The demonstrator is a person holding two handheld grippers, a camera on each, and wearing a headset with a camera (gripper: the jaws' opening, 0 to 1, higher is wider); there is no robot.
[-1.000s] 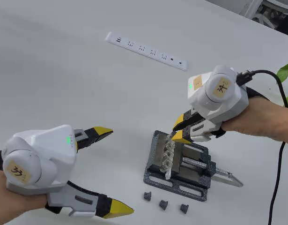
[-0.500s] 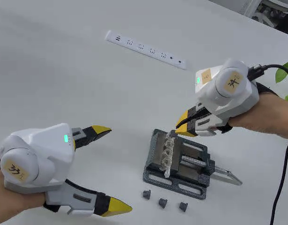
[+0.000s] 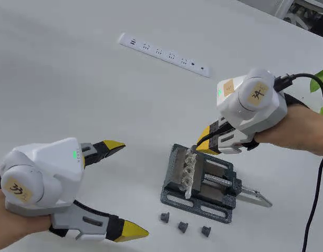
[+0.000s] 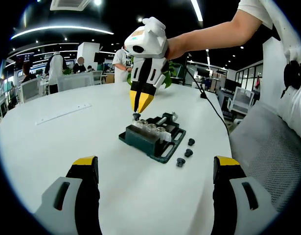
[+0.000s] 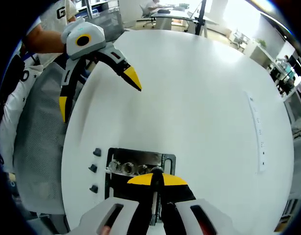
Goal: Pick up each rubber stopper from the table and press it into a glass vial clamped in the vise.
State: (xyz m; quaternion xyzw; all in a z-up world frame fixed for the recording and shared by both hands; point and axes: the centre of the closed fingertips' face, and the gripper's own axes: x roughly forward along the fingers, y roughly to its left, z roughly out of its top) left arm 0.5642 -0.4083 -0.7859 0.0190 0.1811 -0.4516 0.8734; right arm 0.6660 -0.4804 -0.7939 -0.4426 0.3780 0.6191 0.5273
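- Since a second ago our right gripper (image 3: 198,148) has carried its body a little up and to the right over the vise (image 3: 224,198), with its tips kept at the far end of the row of vials (image 3: 188,170). Our left gripper (image 3: 134,188) has hardly stirred.
- Nearest us, the left gripper hangs over bare table (image 3: 72,79), jaws spread wide with nothing between them.
- Just beyond, three loose stoppers (image 3: 183,227) lie in a line beside the vise's near edge. The left gripper is the closer one to them, yet well apart.
- Further on, the vials stand upright with mouths up, the row running away from us. We judge the press must go straight down along the vial's axis.
- At the far-end vial the right jaws are pinched on a dark stopper (image 4: 136,116), directly over that mouth.
- The left gripper view gives the side profile — stopper above mouth — though we cannot tell whether they touch. The right gripper view looks down its own jaws, which cover that vial.
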